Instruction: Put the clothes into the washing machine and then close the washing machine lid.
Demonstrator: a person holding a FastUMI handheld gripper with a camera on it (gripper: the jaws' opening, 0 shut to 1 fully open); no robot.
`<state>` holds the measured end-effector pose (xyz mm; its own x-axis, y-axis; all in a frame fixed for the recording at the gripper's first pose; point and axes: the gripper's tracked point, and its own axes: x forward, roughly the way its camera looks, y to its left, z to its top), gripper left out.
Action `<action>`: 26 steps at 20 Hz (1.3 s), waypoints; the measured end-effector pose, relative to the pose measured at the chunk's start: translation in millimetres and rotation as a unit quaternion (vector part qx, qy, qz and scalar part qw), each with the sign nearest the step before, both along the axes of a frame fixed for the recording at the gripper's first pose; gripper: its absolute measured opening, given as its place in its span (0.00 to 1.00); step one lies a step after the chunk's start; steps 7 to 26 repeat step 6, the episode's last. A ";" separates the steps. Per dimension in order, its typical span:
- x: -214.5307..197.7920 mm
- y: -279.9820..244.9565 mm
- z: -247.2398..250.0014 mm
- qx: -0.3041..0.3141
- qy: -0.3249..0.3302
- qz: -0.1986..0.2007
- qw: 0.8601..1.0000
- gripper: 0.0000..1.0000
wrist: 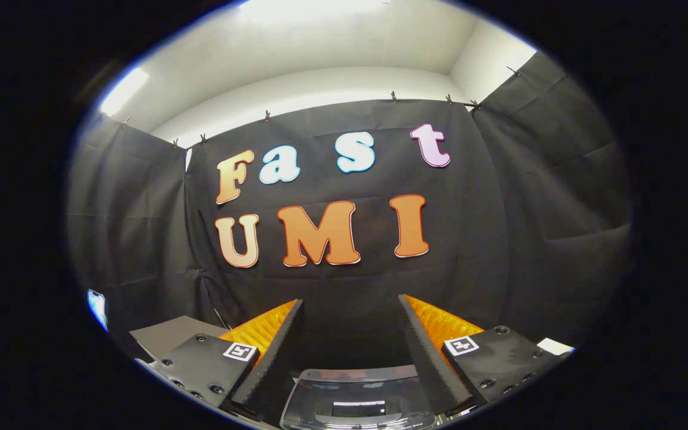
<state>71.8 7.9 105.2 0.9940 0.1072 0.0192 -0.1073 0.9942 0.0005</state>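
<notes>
- One gripper (350, 310), two fingers (272, 346) spread apart, nothing between them.
- One washing machine (356, 400), glossy lid down, at 6 o'clock between the fingers.
- One lit screen (98, 307) at 8 o'clock.

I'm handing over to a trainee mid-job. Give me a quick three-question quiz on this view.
1. True or false: the gripper is open with nothing between its fingers.
2. The washing machine lid lies: A) between and below the fingers, B) far beyond them, C) left of both.
3. What hangs behind everything, beyond the fingers?

Key: 1 true. 2 A. 3 the black cloth wall.
</notes>
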 end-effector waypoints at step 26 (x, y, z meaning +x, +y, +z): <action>-2.0 -5.6 9.0 -0.004 -0.018 -0.008 1.000 0.98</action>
